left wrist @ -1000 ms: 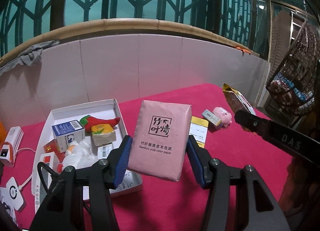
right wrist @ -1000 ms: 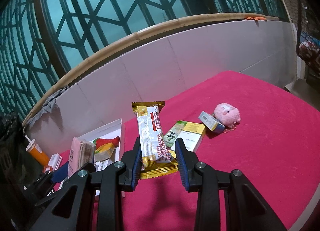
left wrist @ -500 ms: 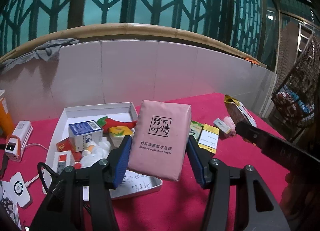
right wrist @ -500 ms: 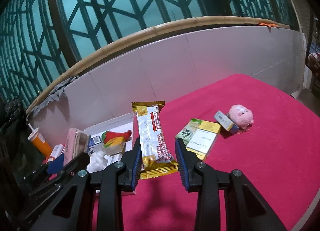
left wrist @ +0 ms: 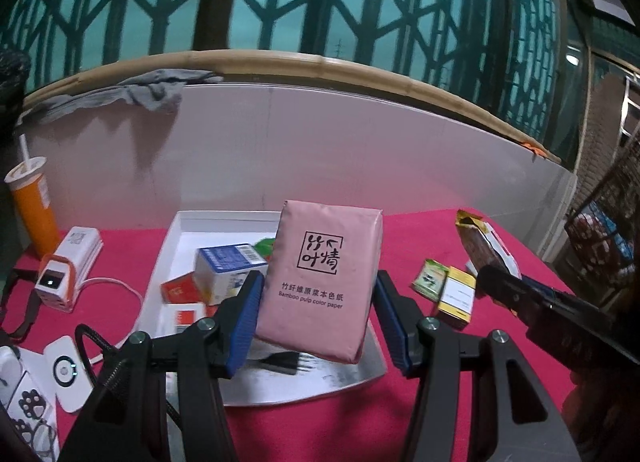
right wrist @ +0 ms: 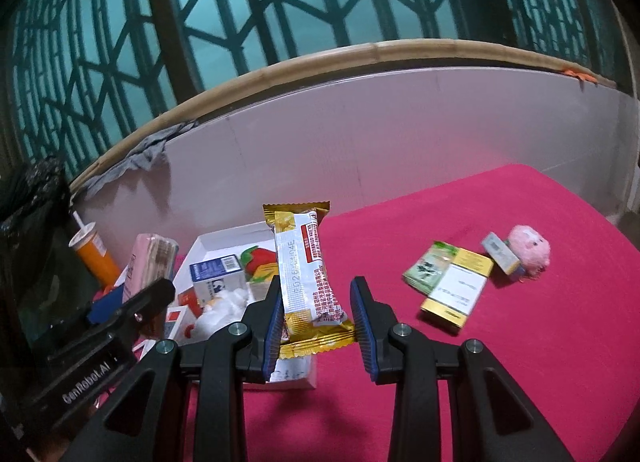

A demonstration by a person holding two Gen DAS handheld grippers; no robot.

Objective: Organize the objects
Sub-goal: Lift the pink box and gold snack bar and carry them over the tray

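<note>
Both claws have swung over the white box [left wrist: 172,246], tissue pack [left wrist: 320,282] and snack bar [right wrist: 310,278] gripped upright.

Left gripper [left wrist: 318,316] clamped on a pink tissue pack [left wrist: 322,282] above a white tray [left wrist: 182,230] of small boxes, orange cup [left wrist: 30,210] far left, right gripper [left wrist: 532,298] at right edge.

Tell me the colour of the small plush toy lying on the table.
Pink: the small round plush toy shows best in the right wrist view, on the magenta tablecloth.
</note>
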